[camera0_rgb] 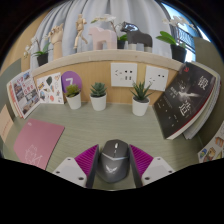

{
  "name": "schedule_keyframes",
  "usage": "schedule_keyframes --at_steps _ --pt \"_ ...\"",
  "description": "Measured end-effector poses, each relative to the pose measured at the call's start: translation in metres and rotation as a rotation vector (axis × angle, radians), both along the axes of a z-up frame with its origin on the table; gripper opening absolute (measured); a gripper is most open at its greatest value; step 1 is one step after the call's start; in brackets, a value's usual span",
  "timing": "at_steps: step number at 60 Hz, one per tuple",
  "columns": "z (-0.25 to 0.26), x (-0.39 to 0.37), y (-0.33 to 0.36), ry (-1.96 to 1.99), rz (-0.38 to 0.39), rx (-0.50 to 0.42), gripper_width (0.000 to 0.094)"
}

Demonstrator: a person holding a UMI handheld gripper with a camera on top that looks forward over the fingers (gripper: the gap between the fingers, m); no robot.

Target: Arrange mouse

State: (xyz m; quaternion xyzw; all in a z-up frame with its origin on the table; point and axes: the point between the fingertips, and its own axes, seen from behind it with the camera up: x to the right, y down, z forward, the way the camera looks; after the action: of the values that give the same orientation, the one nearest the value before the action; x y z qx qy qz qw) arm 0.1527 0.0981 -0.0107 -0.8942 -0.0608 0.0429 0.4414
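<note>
Grey mouse (114, 160) sits dead centre between the gripper (114, 164) fingers, long axis running straight ahead along them, magenta pads (87, 157) flanking both sides (contact looks likely, cannot tell for sure), above the green worktop (100, 128), potted plants (98, 95) well beyond.

Readable text: almost none. Purple card (70, 82) leaning on the back panel behind the small potted plants is showing a big white "7", the only char I'm making out w/ confidence. Dark book (186, 98) standing to the right is carrying white cover lettering, too small to read. Open magazine (24, 94) on the left is showing pics and print, illegible. Pink sheet (38, 142) on the counter is showing faint marks, can't read. No brand or label showing on anything else.
</note>
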Motion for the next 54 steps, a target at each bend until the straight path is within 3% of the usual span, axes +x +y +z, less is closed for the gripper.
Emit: schedule_keyframes --at_steps 27,37,44,54 --pt "-0.002 -0.002 0.006 0.005 -0.031 -0.048 0.0305" --pt "0.003 -0.002 0.006 0.005 -0.066 -0.084 0.0304" --pt "0.061 0.003 0.015 -0.015 -0.119 0.002 0.0305" --pt "0.207 -0.023 0.03 -0.024 -0.163 0.22 0.0306"
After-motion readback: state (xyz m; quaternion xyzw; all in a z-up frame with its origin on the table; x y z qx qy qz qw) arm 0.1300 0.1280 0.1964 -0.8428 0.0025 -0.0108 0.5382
